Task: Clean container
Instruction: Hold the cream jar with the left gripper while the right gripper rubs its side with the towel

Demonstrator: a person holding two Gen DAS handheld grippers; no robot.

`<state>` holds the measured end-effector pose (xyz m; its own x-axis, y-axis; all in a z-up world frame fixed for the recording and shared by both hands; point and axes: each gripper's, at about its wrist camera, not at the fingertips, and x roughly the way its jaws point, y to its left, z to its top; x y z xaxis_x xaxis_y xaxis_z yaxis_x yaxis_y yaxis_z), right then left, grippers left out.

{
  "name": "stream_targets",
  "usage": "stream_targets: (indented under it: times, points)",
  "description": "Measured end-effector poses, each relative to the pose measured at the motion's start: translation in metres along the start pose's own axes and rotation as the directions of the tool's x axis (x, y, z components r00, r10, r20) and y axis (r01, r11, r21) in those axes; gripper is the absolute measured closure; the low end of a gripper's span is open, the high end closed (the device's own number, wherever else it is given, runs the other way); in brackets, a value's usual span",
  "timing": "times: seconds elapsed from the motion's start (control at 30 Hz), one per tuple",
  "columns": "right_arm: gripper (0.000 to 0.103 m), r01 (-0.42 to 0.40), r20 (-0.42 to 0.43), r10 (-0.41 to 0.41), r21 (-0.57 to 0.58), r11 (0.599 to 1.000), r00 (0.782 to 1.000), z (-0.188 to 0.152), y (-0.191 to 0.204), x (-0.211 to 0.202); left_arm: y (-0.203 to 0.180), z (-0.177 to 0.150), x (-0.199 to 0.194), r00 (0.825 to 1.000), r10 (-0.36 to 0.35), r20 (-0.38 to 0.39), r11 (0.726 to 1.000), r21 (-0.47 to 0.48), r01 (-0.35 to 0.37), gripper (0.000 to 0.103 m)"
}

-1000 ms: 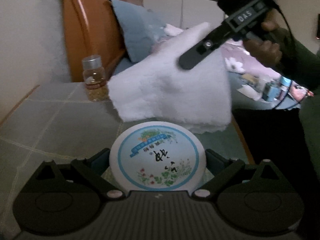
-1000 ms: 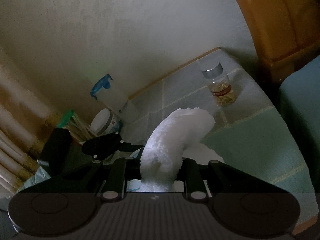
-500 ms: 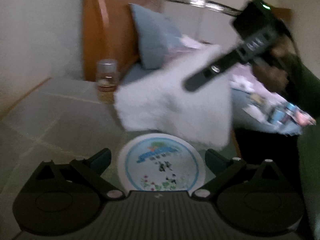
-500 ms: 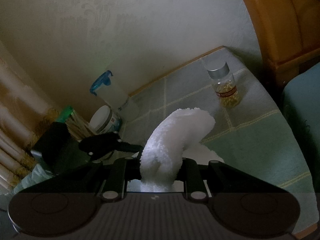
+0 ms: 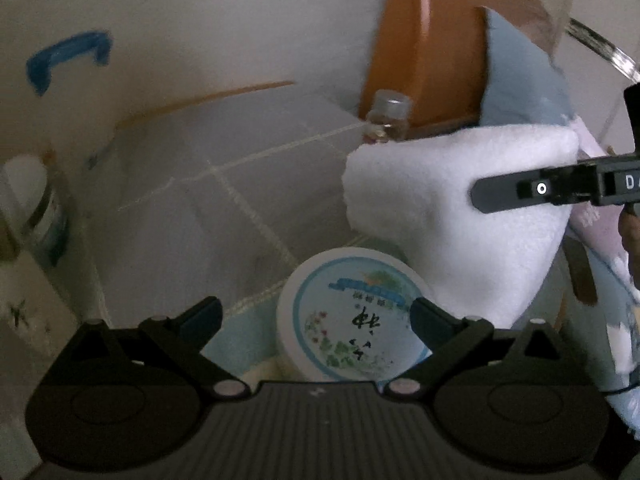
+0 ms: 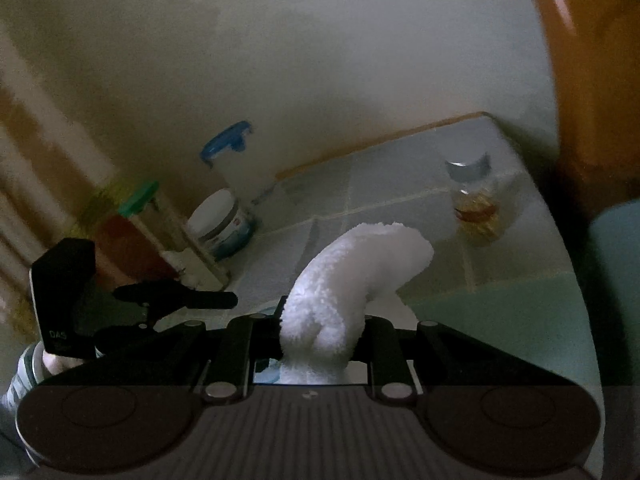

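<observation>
A round white container (image 5: 352,320) with a flowered, blue-ringed lid stands between the fingers of my left gripper (image 5: 316,308). Its right edge lies under the right finger (image 5: 430,318). A strip of pale mat shows between it and the left finger (image 5: 200,318), so the jaws stand open around it. My right gripper (image 6: 322,320) is shut on a fluffy white towel (image 6: 352,264). In the left wrist view the towel (image 5: 448,208) hangs just behind the container, at its far rim. In the right wrist view the container is almost wholly hidden.
A small glass bottle (image 6: 474,200) of yellow capsules stands at the far corner of the tiled tabletop (image 5: 200,200), by the wooden headboard (image 5: 420,40). A blue-lidded tub (image 6: 236,160), a white jar (image 6: 222,220) and a green-capped jar (image 6: 140,200) line the wall. A blue pillow (image 5: 520,72) lies beyond.
My left gripper has rolled, so the tabletop now slants in its view. The container has slid toward the right finger, leaving a gap at the left one. The towel stays gripped.
</observation>
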<state>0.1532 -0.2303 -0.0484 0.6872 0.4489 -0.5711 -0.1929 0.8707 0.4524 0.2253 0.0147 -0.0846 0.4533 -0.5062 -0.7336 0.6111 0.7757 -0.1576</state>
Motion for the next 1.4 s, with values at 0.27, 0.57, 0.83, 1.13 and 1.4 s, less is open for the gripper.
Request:
stream_targets:
  times: [0.27,0.57,0.83,1.13,1.4]
  points:
    - [0.081,-0.102,-0.102,0.097,-0.047,0.994,0.990,0.026,-0.015,0.040,0.002,-0.006,0.003,0.999,0.034,-0.002,0.996,-0.087,-0.034,0.000]
    - [0.080,-0.202,-0.143,0.221,0.135,0.970,0.965,-0.007,-0.033,0.045,-0.002,-0.007,0.008,0.999,0.042,0.007,0.995,-0.092,-0.042,0.000]
    - [0.080,-0.207,-0.162,0.235,0.174,0.963,0.958,-0.046,-0.021,0.023,0.000,-0.011,0.009,0.999,0.038,0.028,0.993,-0.110,-0.034,0.000]
    - [0.083,-0.171,-0.083,0.187,0.165,0.971,0.979,-0.049,-0.009,-0.010,0.005,-0.013,0.010,0.999,0.022,0.044,0.992,-0.125,-0.016,0.000]
    - [0.086,-0.008,0.014,0.007,0.016,1.000,1.000,0.008,-0.006,0.001,0.010,-0.016,0.012,0.999,0.002,0.051,0.988,-0.153,0.006,0.000]
